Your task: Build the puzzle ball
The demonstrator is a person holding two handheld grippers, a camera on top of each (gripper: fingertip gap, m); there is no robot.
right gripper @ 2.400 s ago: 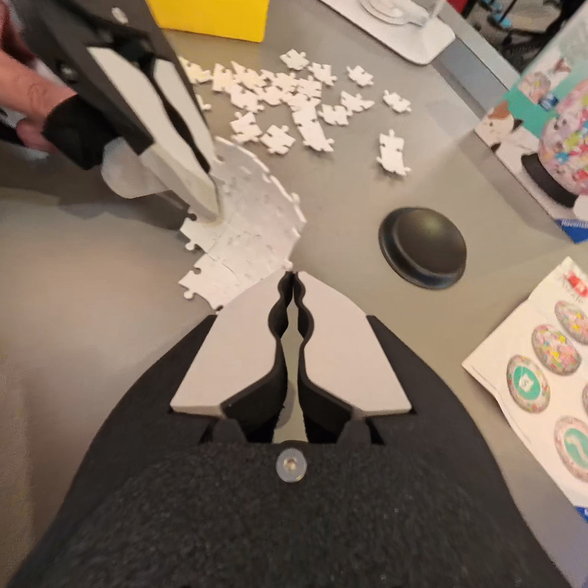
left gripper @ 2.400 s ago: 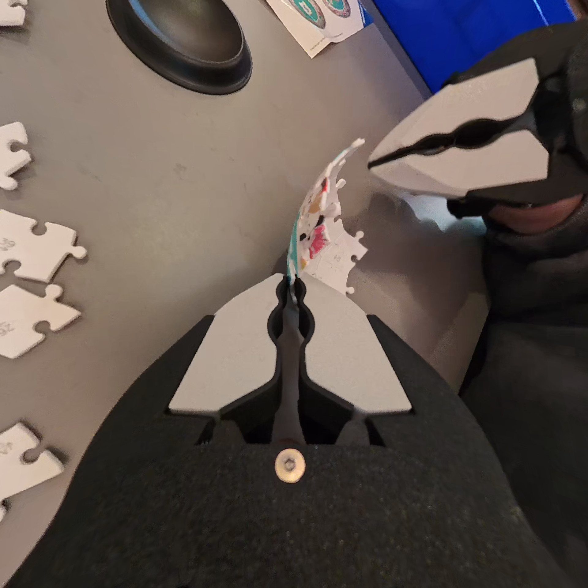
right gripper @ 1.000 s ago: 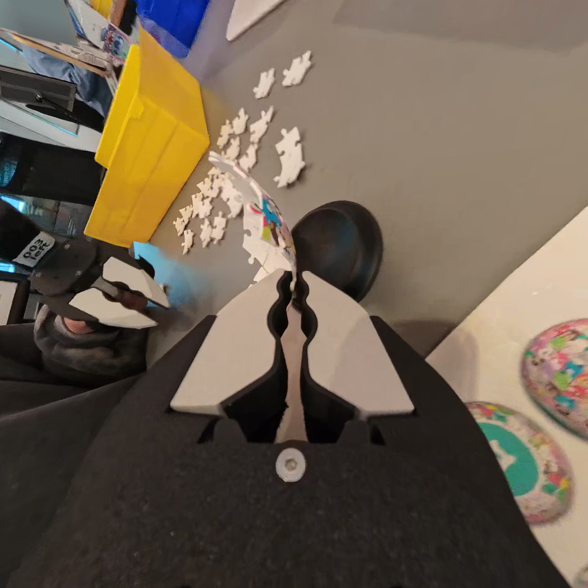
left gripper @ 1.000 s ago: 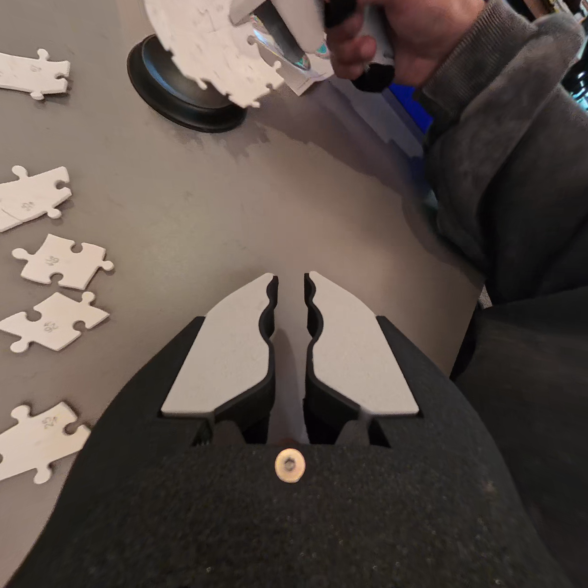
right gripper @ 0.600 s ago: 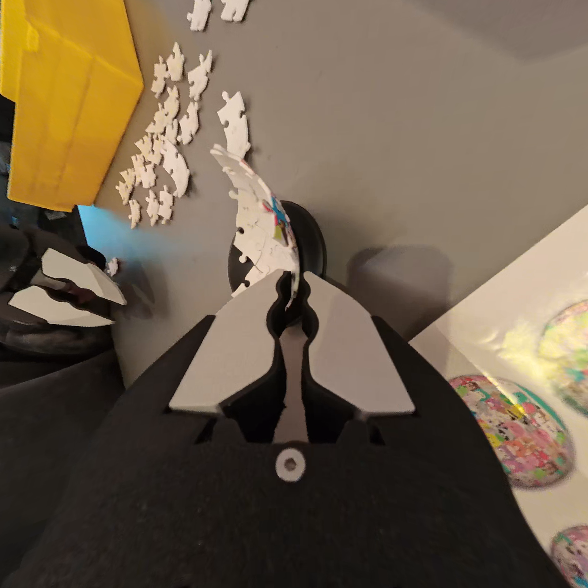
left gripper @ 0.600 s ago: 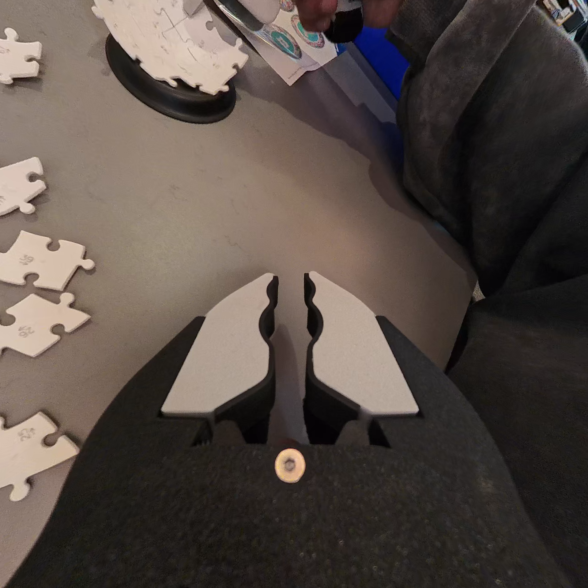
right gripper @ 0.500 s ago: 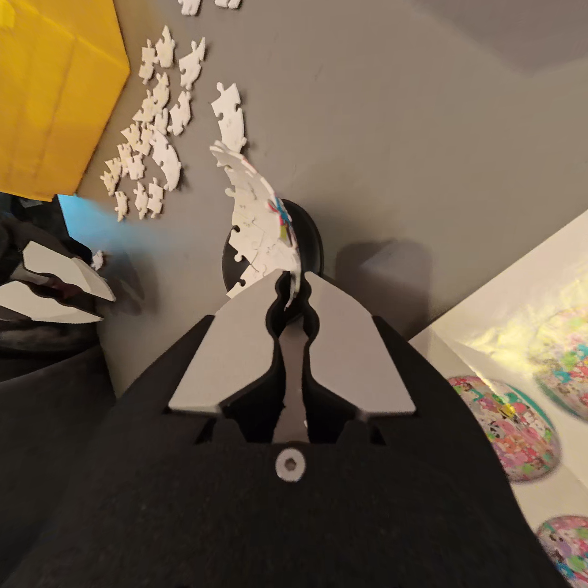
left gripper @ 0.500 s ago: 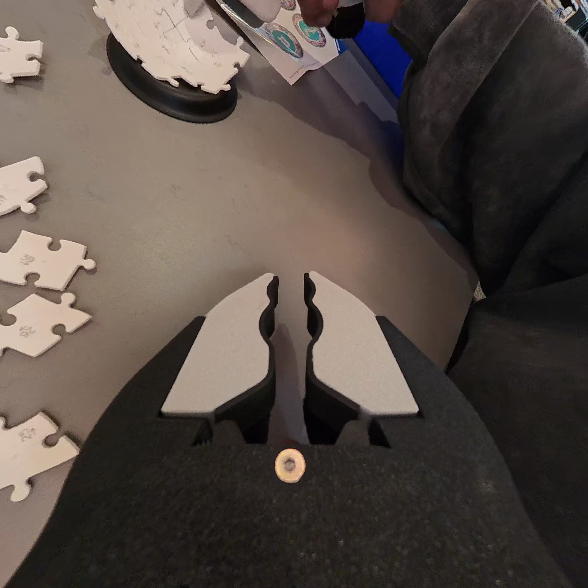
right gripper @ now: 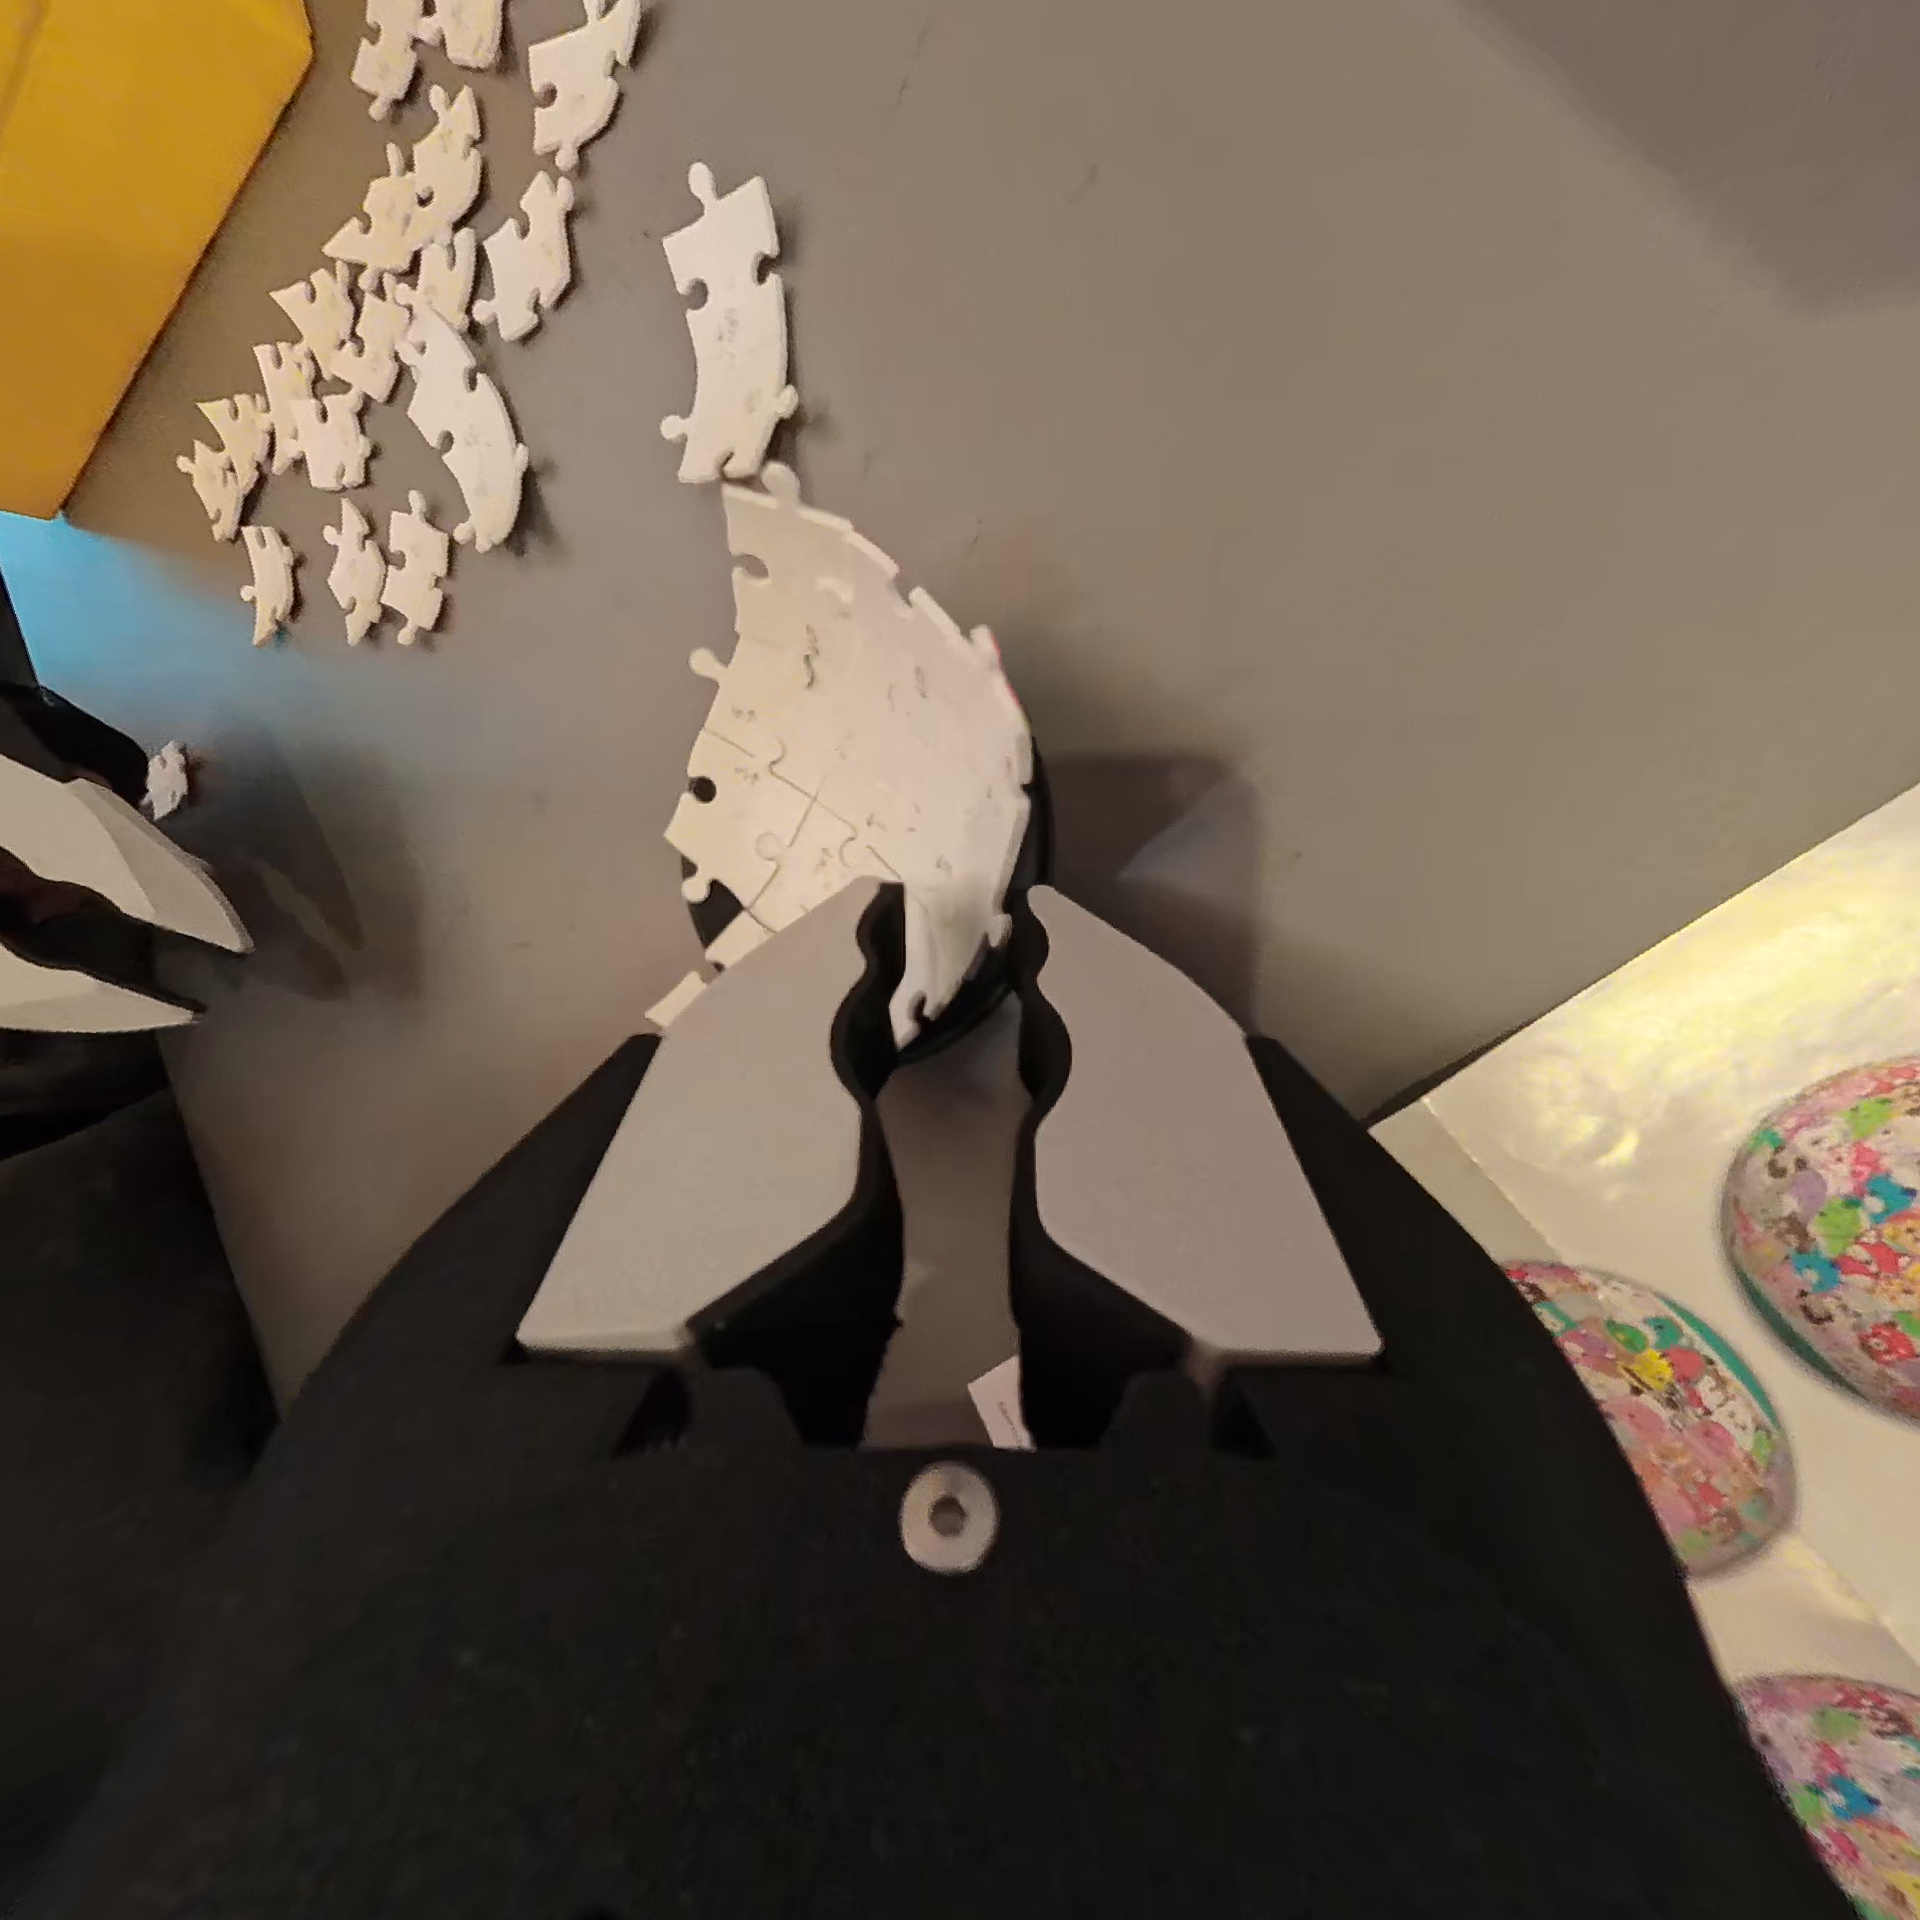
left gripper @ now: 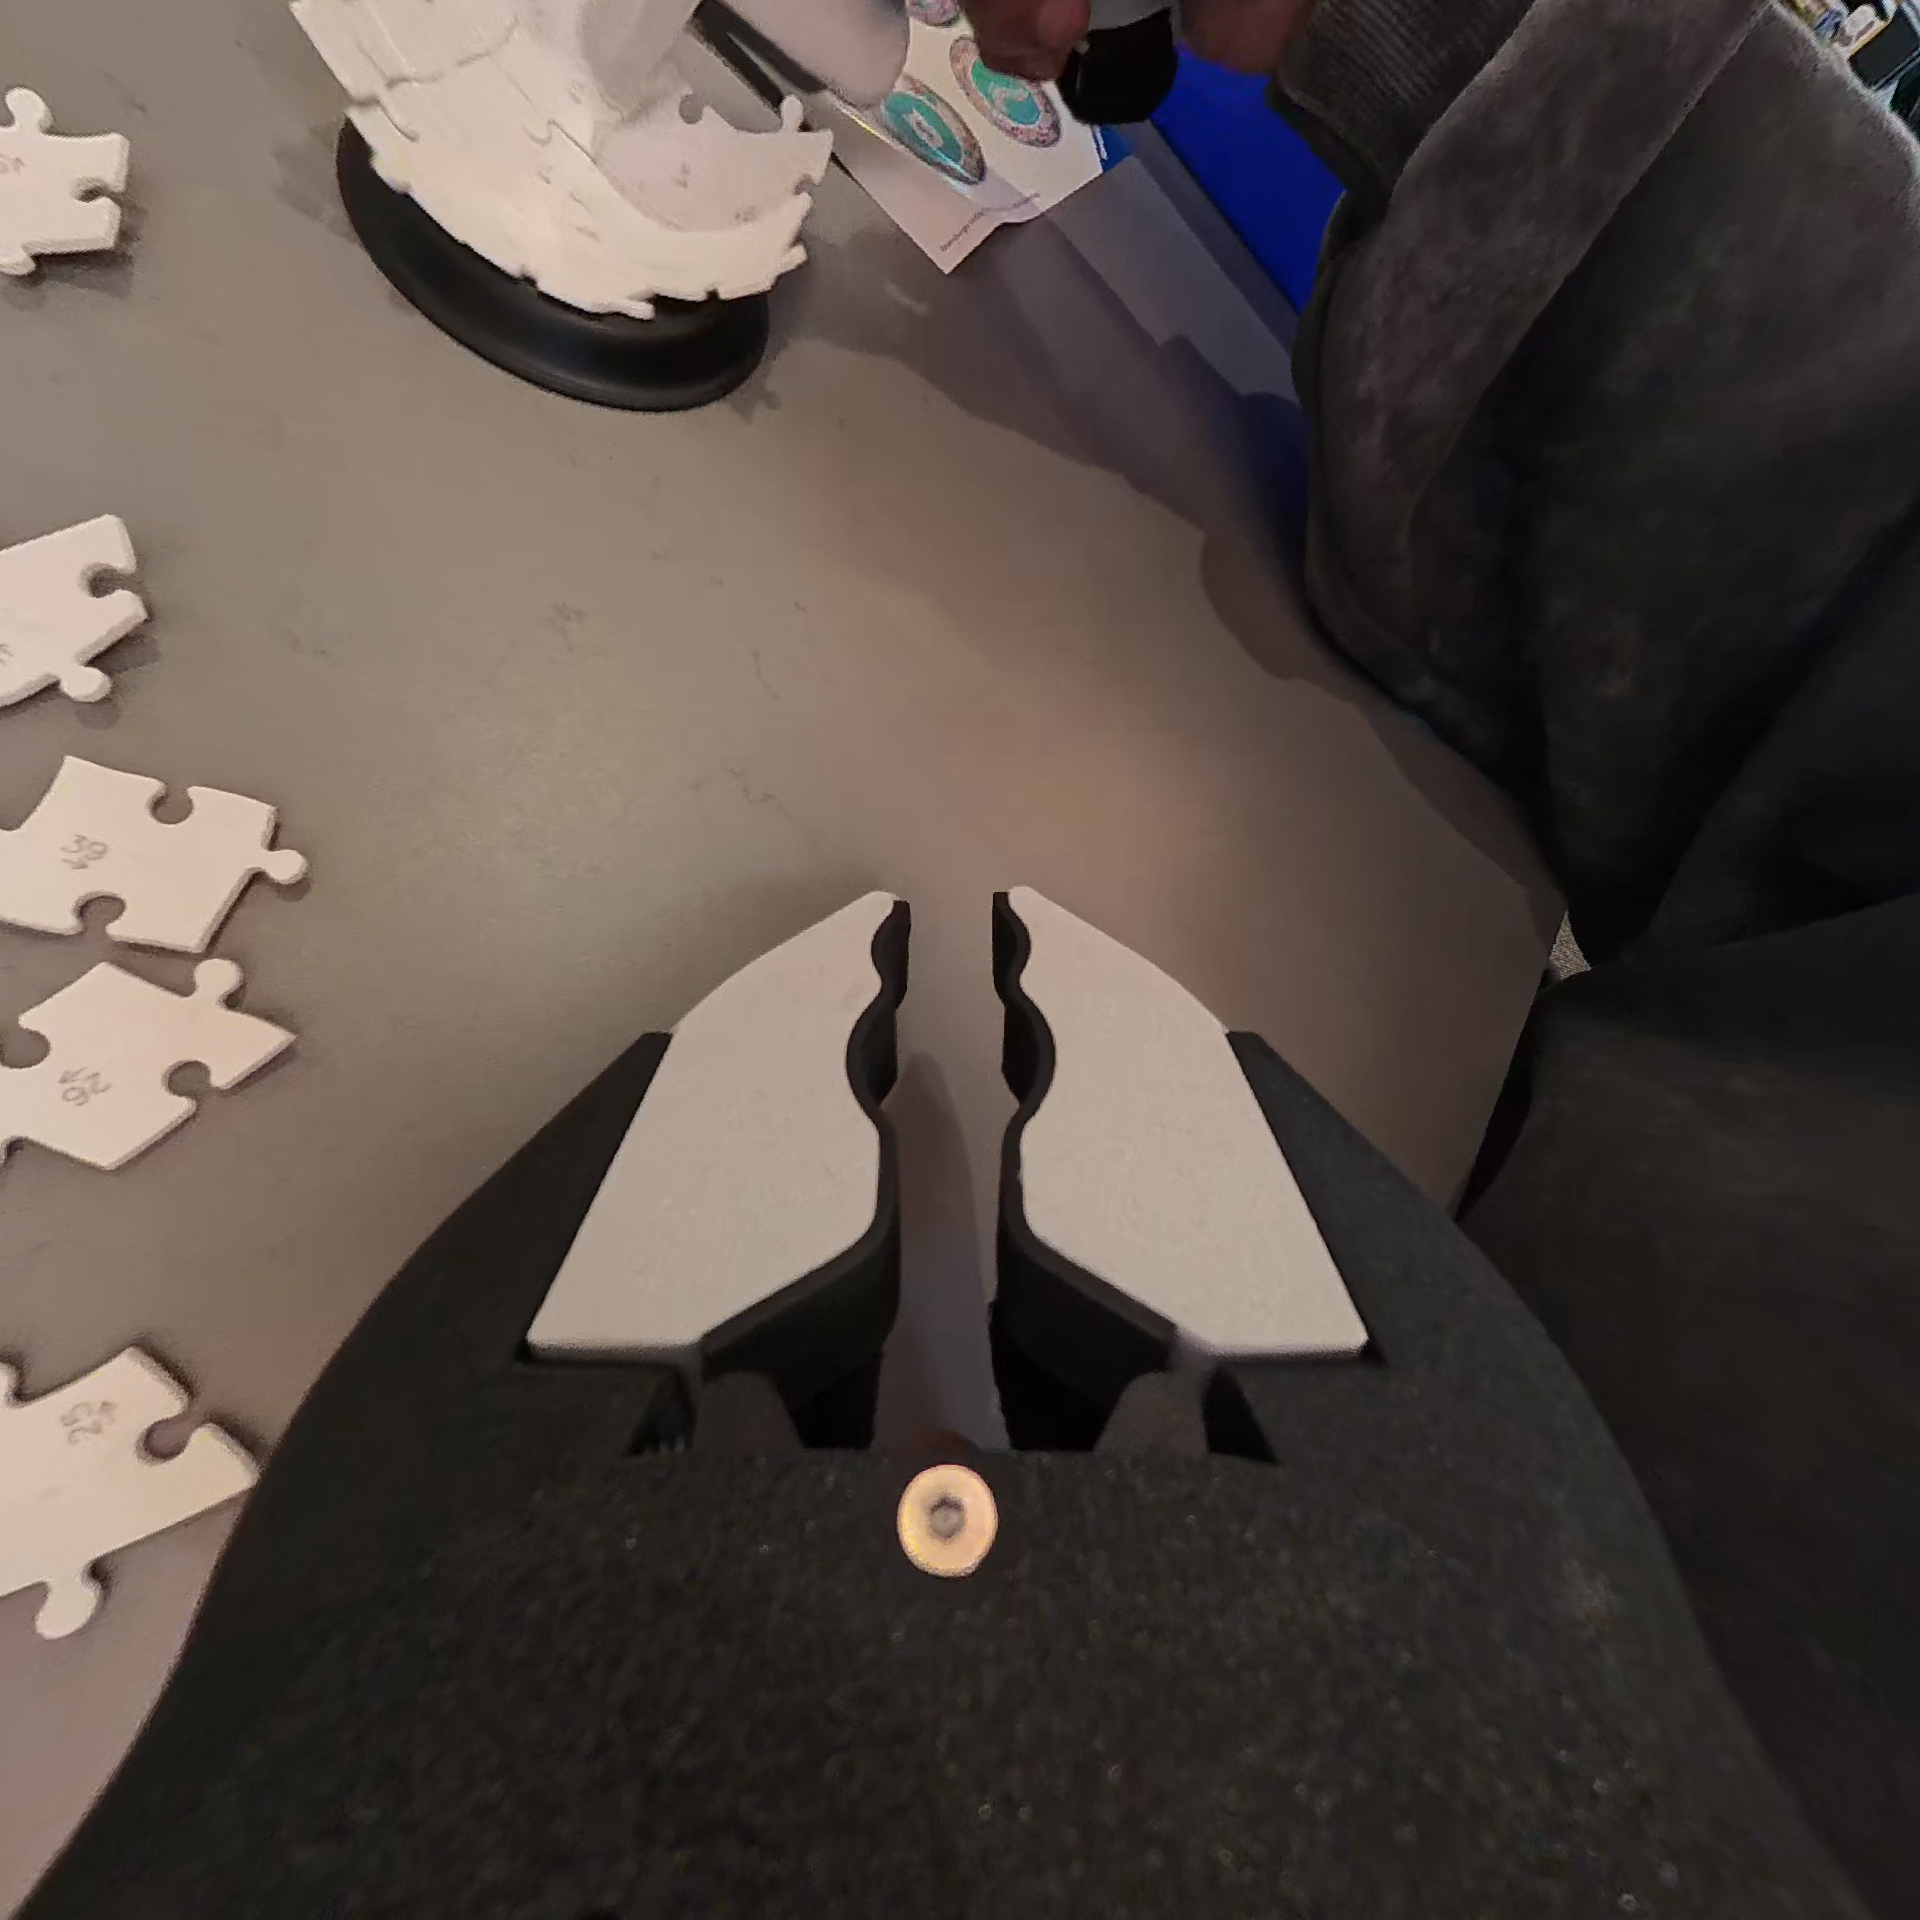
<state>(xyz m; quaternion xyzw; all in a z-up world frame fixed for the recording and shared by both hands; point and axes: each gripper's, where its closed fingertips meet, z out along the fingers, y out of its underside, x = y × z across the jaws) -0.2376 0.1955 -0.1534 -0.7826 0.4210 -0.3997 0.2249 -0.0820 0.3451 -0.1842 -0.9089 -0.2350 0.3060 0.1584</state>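
The partly built puzzle ball, a curved white shell (right gripper: 862,748) of joined pieces, rests on the round black stand (right gripper: 1037,800). My right gripper (right gripper: 956,899) is open, its jaws apart around the shell's near edge. In the left wrist view the shell (left gripper: 561,135) sits on the stand (left gripper: 561,343) at the far left. My left gripper (left gripper: 951,904) is open and empty, low over bare table near the front edge. It shows at the left edge of the right wrist view (right gripper: 223,977).
Loose white pieces (left gripper: 135,852) lie left of my left gripper, and more (right gripper: 727,332) lie beyond the stand beside a yellow bin (right gripper: 114,208). A picture leaflet (right gripper: 1662,1195) lies at the right. A person's grey sleeve (left gripper: 1558,416) crosses the table's right edge. The grippers' ends are close to 20 centimeters from one another.
The right gripper carried the shell over to the black stand, set it down and opened. The left gripper let go of the shell earlier and has stayed open.
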